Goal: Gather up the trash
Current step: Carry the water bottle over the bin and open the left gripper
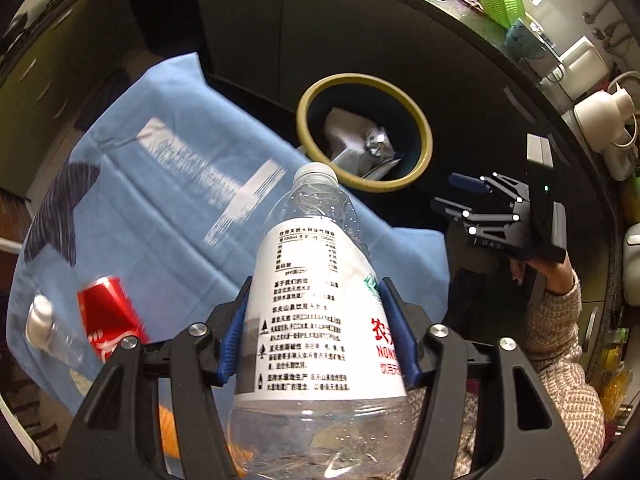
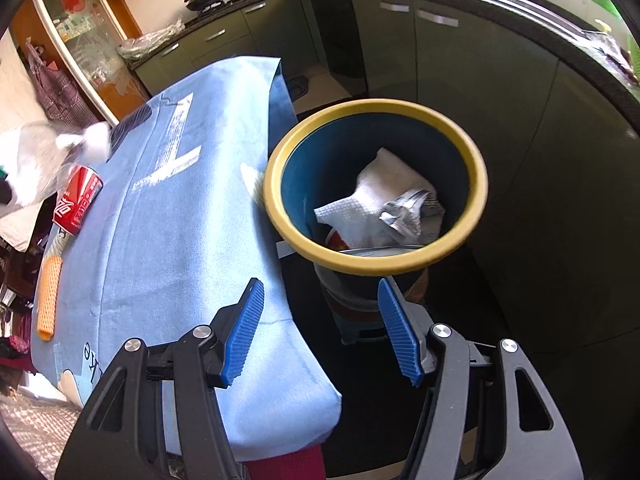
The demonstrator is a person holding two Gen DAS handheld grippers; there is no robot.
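Left wrist view: left gripper [image 1: 316, 332] jaws clamp bottle [image 1: 316, 300]; your right gripper [image 2: 322, 330] jaws half-open, empty. Centre bottle over bin [image 1: 425, 136] before releasing.

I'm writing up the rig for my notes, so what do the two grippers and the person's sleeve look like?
Both the left gripper and the right gripper are black angular frames with silver round bolts and blue ribbed finger pads. Seen from the left wrist, the right gripper carries faint lettering and a small green light. The sleeve is a beige-and-white patterned knit.
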